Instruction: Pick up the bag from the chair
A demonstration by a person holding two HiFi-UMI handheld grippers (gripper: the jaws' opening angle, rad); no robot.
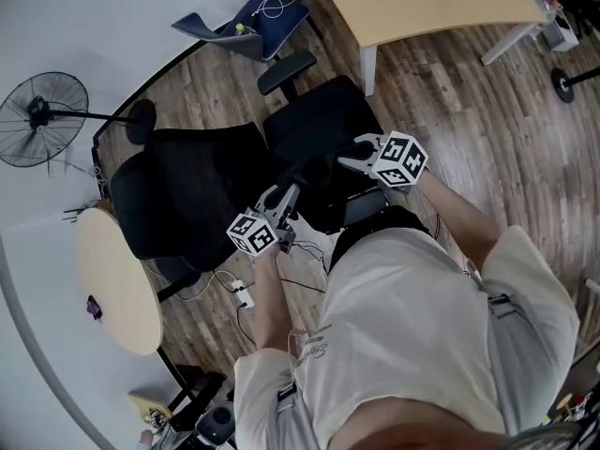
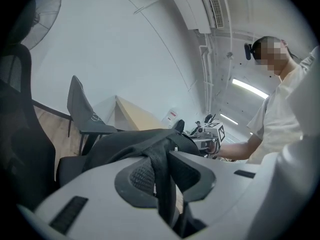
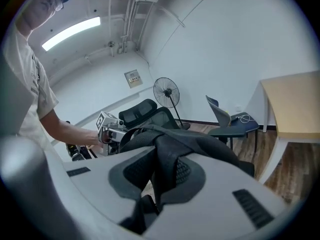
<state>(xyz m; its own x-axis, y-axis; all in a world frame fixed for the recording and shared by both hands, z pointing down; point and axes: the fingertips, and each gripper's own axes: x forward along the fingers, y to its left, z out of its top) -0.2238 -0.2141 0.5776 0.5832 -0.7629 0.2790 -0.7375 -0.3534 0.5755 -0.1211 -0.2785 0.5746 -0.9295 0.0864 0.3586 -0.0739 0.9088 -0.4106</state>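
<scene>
Over the chair (image 1: 178, 204), bag (image 1: 319, 184) indistinct, straps (image 2: 161, 176) in jaws

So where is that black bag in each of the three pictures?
Head view: the bag is at centre, beside the black chair.
Left gripper view: the bag is low centre, strap between the jaws.
Right gripper view: the bag is low centre, strap between the jaws.
Shared landmark: the blue chair.

Wood-plank floor (image 1: 450, 111), furnished.
Standing on it: a black office chair (image 1: 187, 204), a blue chair (image 1: 253, 22), a pedestal fan (image 1: 42, 115), a pale desk (image 1: 422, 3) and a round table (image 1: 112, 279). A white power strip (image 1: 242, 293) with cables lies beside the office chair.
</scene>
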